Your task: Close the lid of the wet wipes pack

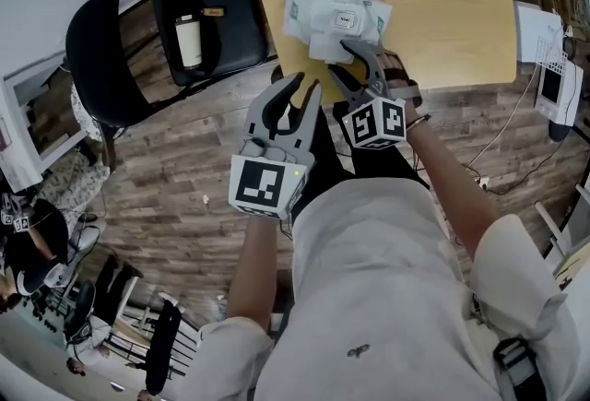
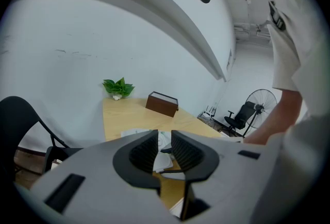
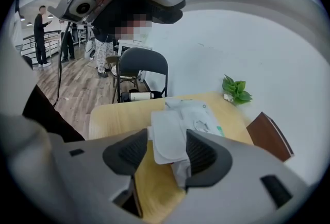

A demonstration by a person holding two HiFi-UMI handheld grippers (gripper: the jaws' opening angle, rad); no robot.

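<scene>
Right gripper (image 1: 336,56) jaws wide apart around a loose wipe (image 3: 167,140); left gripper (image 1: 307,82) barely parted, empty. That wipe could jam under the pack's (image 1: 336,14) lid.

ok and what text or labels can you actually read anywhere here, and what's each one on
Nothing reads clearly enough to quote.
wet wipes pack: green and grey print, too small to read.
small label in the middle of the pack: dark mark, blurred.
bottle on the black chair: no legible label.
cubes on the left claw and right claw: square coded markers, no words.
</scene>
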